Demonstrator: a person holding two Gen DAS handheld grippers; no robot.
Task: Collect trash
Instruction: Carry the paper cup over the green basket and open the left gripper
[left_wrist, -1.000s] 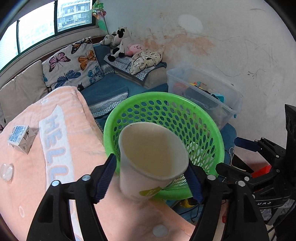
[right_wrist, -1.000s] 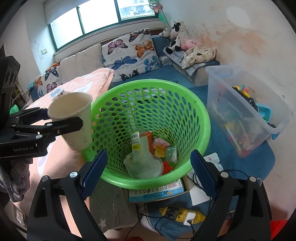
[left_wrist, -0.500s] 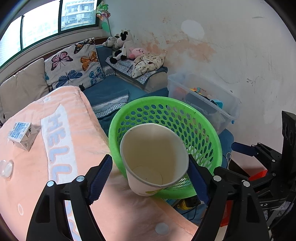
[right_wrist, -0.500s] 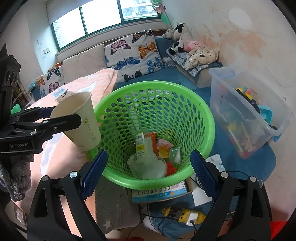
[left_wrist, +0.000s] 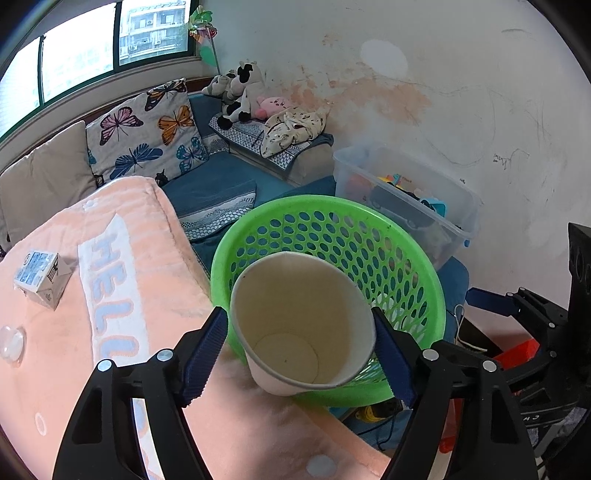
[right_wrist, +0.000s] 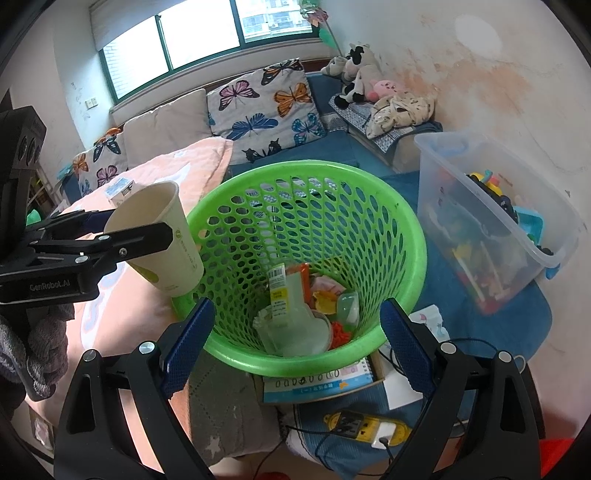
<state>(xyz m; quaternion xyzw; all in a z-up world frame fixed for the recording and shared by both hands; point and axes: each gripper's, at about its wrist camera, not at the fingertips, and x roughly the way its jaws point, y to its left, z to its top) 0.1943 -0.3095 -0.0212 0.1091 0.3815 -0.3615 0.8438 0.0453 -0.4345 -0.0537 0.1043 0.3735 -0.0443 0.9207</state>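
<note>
Holding the paper cup (left_wrist: 301, 325) in our left tongs (left_wrist: 299, 347), right tongs (right_wrist: 295, 339) wide and empty, we should carry it toward one o'clock over the green basket (left_wrist: 406, 240) rim before letting go.

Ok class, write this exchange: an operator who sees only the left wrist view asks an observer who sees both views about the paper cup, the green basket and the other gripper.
Operator: Is my cup over the basket?
Observer: No. The paper cup, gripped by the left gripper, whose jaws have just closed a little on it, hangs outside the green basket rim, over the pink blanket.
Operator: The cup hides the basket's bottom. Anything in there?
Observer: Yes, trash: a clear package with a yellow label, and orange scraps.
Operator: Is the other gripper free?
Observer: The right gripper is open and holds nothing.
</note>
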